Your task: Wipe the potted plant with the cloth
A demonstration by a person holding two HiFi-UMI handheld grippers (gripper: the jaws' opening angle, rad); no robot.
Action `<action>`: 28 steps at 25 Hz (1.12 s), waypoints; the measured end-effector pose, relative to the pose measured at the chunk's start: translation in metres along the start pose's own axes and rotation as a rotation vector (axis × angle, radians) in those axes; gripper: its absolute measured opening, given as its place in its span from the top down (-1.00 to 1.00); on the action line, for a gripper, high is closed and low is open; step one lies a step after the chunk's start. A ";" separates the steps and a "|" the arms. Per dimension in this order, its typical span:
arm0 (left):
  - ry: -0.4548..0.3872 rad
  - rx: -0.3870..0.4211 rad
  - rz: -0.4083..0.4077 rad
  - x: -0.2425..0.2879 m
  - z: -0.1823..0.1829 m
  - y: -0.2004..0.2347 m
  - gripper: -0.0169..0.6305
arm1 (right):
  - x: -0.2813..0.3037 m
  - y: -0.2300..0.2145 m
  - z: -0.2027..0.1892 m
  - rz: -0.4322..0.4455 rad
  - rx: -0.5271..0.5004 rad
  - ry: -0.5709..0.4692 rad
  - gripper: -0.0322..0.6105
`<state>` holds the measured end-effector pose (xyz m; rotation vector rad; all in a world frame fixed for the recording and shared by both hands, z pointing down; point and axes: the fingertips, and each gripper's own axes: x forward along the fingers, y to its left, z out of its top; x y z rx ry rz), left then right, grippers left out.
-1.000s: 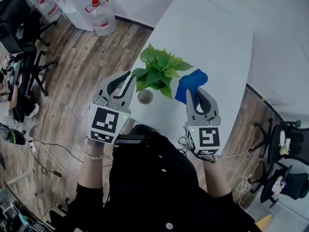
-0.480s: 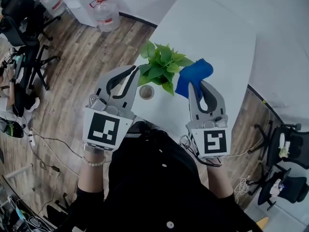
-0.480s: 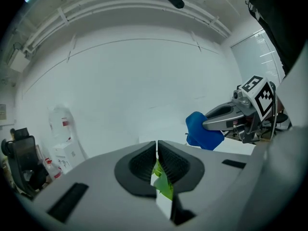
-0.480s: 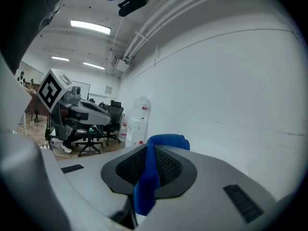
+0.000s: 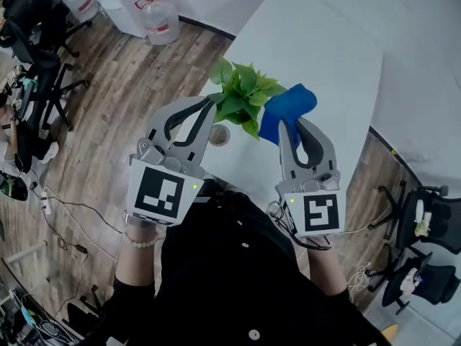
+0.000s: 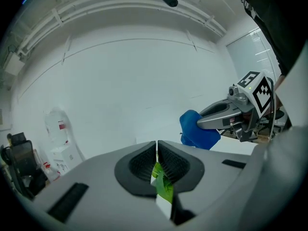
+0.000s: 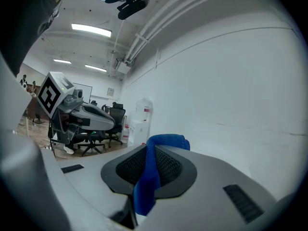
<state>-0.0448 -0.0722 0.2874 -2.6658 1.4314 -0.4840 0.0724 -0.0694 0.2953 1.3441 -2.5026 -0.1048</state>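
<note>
The potted plant (image 5: pixel 243 94) stands near the white table's (image 5: pixel 317 49) front edge, with its small pot (image 5: pixel 218 135) under the leaves. My left gripper (image 5: pixel 211 101) reaches the plant's left side. In the left gripper view it (image 6: pixel 157 144) is shut on a green leaf (image 6: pixel 163 188). My right gripper (image 5: pixel 287 126) is just right of the plant, shut on the blue cloth (image 5: pixel 289 108). The cloth (image 7: pixel 149 171) hangs folded between its pads in the right gripper view. Each gripper view shows the other gripper: the right one (image 6: pixel 230 114) and the left one (image 7: pixel 83 112).
A water jug (image 5: pixel 154 14) stands on the wooden floor beyond the table's left end. Office chairs (image 5: pixel 32 56) and cables crowd the left side, and more chairs (image 5: pixel 425 218) stand at the right. The table runs back toward a white wall.
Both grippers have risen and look larger in the head view. The left jaws have shut on a leaf at the plant's left side. The cloth stays in the right gripper.
</note>
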 end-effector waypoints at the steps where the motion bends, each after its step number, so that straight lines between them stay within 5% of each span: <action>1: -0.001 0.001 -0.003 0.001 0.000 -0.001 0.87 | 0.000 0.000 0.000 0.002 -0.001 0.000 0.67; 28: -0.014 0.026 -0.071 0.001 -0.001 -0.007 0.87 | 0.004 0.022 -0.003 0.080 -0.069 0.035 0.67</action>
